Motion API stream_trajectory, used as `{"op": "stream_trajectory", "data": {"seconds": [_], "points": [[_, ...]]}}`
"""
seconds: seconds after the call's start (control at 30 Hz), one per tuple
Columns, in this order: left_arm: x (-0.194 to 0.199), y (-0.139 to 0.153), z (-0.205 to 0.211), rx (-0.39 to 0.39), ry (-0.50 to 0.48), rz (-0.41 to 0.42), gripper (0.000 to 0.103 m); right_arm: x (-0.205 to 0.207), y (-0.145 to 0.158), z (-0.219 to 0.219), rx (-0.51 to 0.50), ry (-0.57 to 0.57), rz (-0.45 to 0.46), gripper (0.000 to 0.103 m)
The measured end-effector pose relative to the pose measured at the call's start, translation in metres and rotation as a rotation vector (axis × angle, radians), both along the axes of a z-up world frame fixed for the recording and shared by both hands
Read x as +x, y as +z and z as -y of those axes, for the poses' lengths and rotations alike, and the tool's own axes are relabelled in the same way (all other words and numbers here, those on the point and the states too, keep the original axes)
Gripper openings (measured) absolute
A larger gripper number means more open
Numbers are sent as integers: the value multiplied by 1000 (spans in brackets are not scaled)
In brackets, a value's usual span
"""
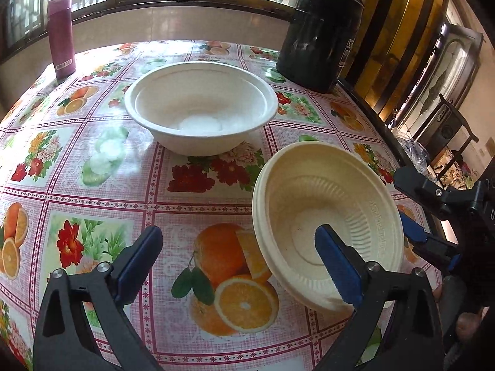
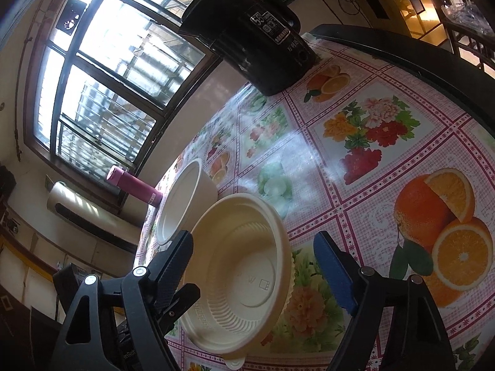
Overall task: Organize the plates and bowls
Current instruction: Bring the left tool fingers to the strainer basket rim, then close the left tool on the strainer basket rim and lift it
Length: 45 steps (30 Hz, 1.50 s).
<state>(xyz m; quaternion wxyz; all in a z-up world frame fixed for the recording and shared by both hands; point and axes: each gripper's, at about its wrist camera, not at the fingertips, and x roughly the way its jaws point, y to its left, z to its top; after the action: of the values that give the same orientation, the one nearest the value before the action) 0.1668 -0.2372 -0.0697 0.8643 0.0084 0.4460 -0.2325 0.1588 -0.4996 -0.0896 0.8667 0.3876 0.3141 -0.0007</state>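
Your left gripper (image 1: 239, 259) is spread wide over the table (image 1: 92, 160). Nothing sits between its two fingers. Its right finger (image 1: 337, 266) is in front of the cream bowl (image 1: 328, 213), so you cannot tell if it touches the bowl.

The cream bowl sits near the right edge of the table, and it looks tipped up. It has ribbed walls inside. The white bowl (image 1: 201, 105) stands flat farther back, in the middle of the table, apart from the cream one.

Your right gripper (image 2: 253, 262) is open too. The cream bowl (image 2: 244, 275) is between its fingers. The left finger (image 2: 173, 266) is by the rim, and the right finger (image 2: 334, 272) is off the bowl with a gap.

A pink bottle (image 1: 61, 34) stands at the back left by the window. A black pot (image 1: 321, 34) stands at the back right.
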Motion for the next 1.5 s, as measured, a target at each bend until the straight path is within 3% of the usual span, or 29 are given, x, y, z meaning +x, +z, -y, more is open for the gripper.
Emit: {"op": "stream_trajectory", "data": {"seconds": [0.1,0.47,0.57,0.83,1.13,1.5], "points": [[2,-2,0,-2,-4,-4,84,-1,-1,1,-14,-15,-10,81],[4,-9,5,-52,-78,-57,43,3,-8,-1,-42,-15,-63,31],[4,-8,4,-72,-86,-63,24,5,-12,-2,-42,-6,-78,25],[4,-8,2,-108,-104,-78,15,10,-12,-8,-65,12,-93,14],[5,-10,2,-129,-128,-92,13,9,-15,-10,-79,2,-110,14],[-5,1,0,-106,-126,-44,11,1,-12,-12,-74,-18,-91,14]]}}
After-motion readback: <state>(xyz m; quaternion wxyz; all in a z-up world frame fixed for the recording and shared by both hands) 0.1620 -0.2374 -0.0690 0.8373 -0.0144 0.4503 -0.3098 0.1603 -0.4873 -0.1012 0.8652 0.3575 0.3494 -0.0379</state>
